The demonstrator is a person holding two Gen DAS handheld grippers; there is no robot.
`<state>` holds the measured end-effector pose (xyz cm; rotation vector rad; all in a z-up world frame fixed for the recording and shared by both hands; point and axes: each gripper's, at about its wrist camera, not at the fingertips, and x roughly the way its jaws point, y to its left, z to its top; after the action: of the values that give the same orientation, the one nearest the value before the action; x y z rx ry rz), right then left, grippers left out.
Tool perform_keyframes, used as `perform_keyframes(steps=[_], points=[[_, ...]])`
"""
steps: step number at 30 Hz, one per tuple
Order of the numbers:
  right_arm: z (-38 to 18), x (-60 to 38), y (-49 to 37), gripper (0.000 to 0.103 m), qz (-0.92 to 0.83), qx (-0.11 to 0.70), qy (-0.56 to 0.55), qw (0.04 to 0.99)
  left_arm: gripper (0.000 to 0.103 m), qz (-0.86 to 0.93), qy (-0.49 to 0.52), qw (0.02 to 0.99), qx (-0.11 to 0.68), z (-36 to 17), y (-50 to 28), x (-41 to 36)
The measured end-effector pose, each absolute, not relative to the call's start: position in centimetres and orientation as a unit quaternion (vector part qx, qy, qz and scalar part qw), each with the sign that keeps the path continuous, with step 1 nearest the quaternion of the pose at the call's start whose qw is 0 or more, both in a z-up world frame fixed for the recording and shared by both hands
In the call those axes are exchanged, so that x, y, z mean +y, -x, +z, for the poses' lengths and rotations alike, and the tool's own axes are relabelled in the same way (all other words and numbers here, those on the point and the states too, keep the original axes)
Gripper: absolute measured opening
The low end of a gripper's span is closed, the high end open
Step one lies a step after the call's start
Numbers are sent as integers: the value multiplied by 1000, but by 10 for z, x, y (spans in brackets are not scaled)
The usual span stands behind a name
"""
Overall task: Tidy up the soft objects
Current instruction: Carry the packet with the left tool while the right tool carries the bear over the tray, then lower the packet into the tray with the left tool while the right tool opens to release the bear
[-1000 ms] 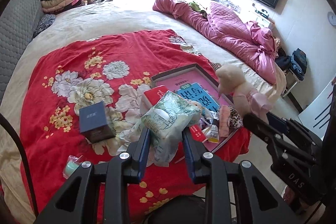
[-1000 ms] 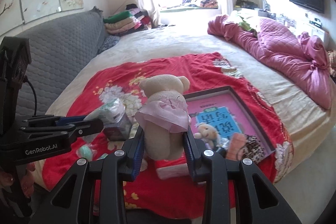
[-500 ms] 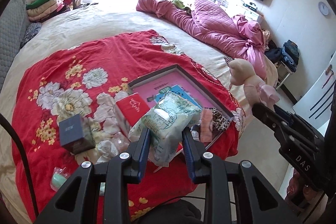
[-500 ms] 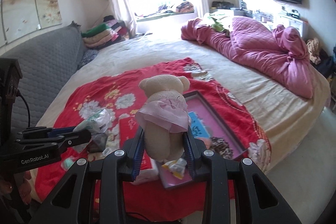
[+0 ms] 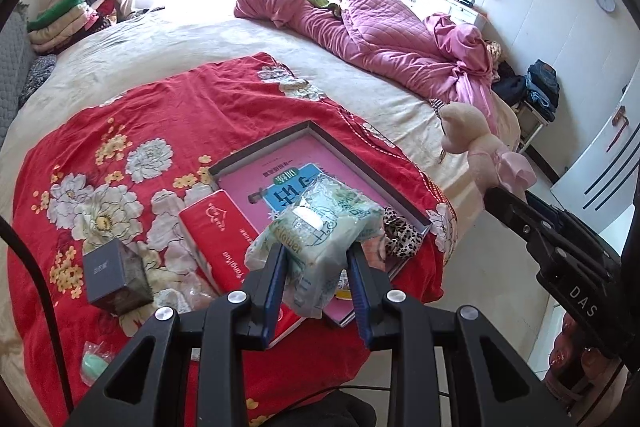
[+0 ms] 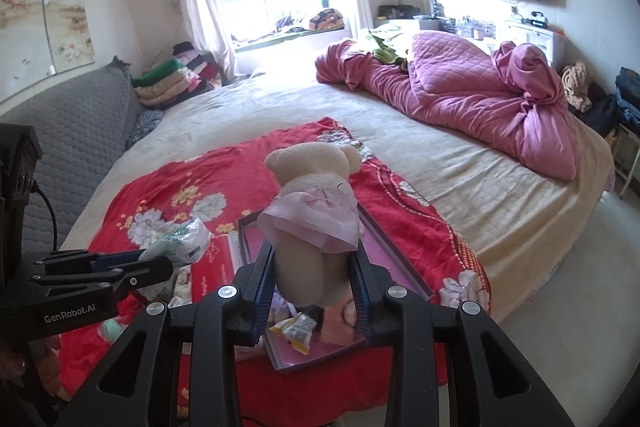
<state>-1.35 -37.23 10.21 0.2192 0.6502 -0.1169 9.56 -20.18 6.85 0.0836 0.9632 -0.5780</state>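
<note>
My left gripper point(image 5: 318, 267) is shut on a pale green tissue pack point(image 5: 324, 227) and holds it in the air above the near edge of the bed; the pack also shows in the right wrist view point(image 6: 180, 241). My right gripper point(image 6: 314, 281) is shut on a cream teddy bear in a pink dress point(image 6: 314, 211), held head-up above the tray; the bear also shows at the right of the left wrist view point(image 5: 476, 143). Below lies a shallow grey-rimmed tray point(image 5: 362, 163) holding a pink book, a leopard-print cloth point(image 5: 402, 237) and small packets.
A red floral blanket point(image 5: 120, 131) covers the near half of the bed. On it lie a red box point(image 5: 224, 243), a dark grey box point(image 5: 116, 277) and a small mint object point(image 5: 94, 367). A magenta quilt point(image 5: 400, 39) is heaped at the far right. Floor lies right of the bed.
Both grippers have lifted and drawn back from the bed with their objects still held. The tray and boxes now look farther below; nothing was let go.
</note>
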Motion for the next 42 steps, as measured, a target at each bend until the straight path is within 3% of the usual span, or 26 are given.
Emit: perform_keyframes(steps=[42], points=[[28,-426,-36,35,-88,380,-109,914,31,-270,-90,801,527,-36,-157,-278]])
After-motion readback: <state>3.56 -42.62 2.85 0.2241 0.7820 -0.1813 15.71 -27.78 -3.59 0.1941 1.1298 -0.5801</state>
